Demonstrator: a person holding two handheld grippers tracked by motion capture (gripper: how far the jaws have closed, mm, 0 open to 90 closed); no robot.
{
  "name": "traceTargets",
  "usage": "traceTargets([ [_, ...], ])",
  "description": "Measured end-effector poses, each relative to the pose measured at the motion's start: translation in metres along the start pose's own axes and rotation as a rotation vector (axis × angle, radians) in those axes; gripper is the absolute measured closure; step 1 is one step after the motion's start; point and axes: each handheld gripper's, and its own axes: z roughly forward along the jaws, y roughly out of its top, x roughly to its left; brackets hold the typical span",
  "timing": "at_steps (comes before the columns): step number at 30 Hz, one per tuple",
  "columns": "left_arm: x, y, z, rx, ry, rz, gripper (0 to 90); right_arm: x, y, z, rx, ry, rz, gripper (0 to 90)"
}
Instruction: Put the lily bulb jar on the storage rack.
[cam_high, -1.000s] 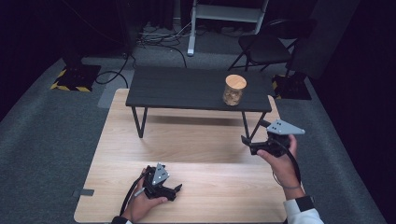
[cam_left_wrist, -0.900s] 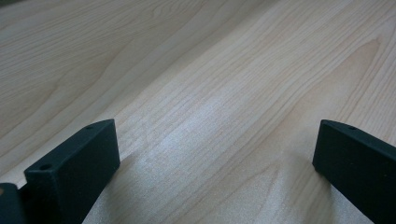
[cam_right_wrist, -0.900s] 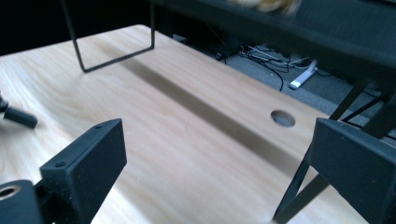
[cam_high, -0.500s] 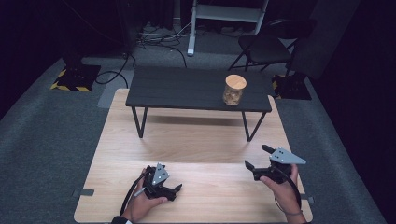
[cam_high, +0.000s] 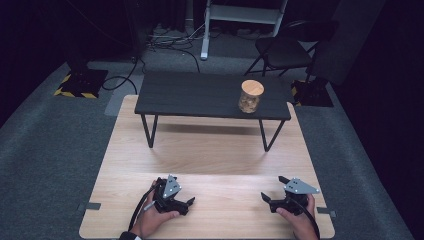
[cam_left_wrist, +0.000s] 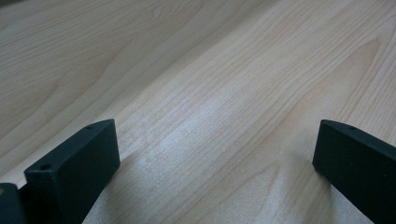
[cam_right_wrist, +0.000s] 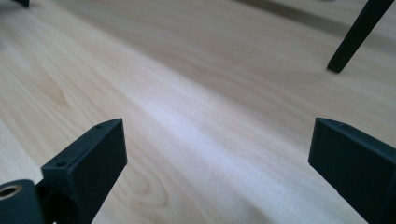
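Observation:
A glass jar with a wooden lid stands on the right part of a low black table. My left gripper rests on the wooden board near its front edge, held by a hand and pointing right. In the left gripper view, that gripper is open, with bare wood between its jaws. My right gripper lies near the front right of the board and points left. The right gripper view shows it open over bare wood, holding nothing.
The black table's thin legs stand on the far half of the board; one leg shows in the right gripper view. Grey carpet surrounds the board. A chair, cables and a white stand lie beyond the table.
My right gripper has come down and back from beside the table's right legs to the board's front right. The left gripper has stayed put.

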Motion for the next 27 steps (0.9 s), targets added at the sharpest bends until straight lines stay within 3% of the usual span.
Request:
traceTargets([
  [10, 0.0, 0.0, 0.0, 0.0, 0.0, 0.0, 0.4, 0.006, -0.018, 0.003, 0.073, -0.005, 0.028, 3.7],
  [11, 0.0, 0.0, 0.0, 0.0, 0.0, 0.0, 0.5, 0.004, -0.024, 0.002, 0.055, 0.0, 0.049, 3.6],
  [17, 0.0, 0.0, 0.0, 0.0, 0.0, -0.001, 0.5, 0.006, -0.032, 0.002, 0.027, -0.007, 0.057, 2.8],
  [27, 0.0, 0.0, 0.0, 0.0, 0.0, 0.0, 0.5, 0.005, -0.032, 0.002, 0.026, -0.007, 0.057, 2.8],
])
